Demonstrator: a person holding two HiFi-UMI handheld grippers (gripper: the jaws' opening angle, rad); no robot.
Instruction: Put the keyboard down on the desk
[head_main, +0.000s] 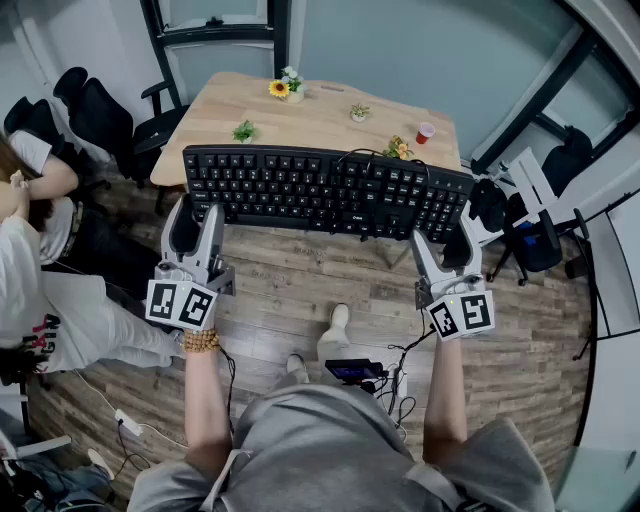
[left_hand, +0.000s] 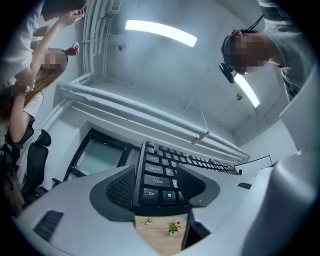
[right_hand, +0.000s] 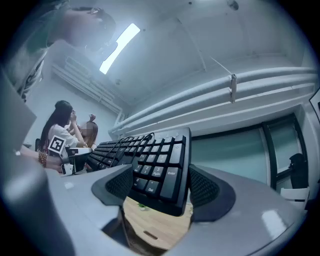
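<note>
Holding the keyboard up in the air by its two short ends, level, out in front of me and short of the desk, nothing under it yet but floor. My left claw is clamped on the left end, and in the left gripper view the keyboard sits right between the jaws. My right claw is pinched on the number-pad end, with that end filling the gap in the right gripper view. Now the worries. Each claw has only a narrow bite on an edge, so if one hand drops faster than the other, I reckon the board twists and slides out of a pad. The desk isn't bare either: a sunflower pot, a small green plant, another little pot, some flowers and a red cup sit where I'm headed, and a long keyboard coming down could tip any of them. The cable loops over the back edge near those flowers and might well snag them. As for writing: Ctrl, Shift and Caps Lock read clearly at my left jaws, Enter, Del and PgDn at my right. There's a small white mark on the front rim, too tiny to make out.
</note>
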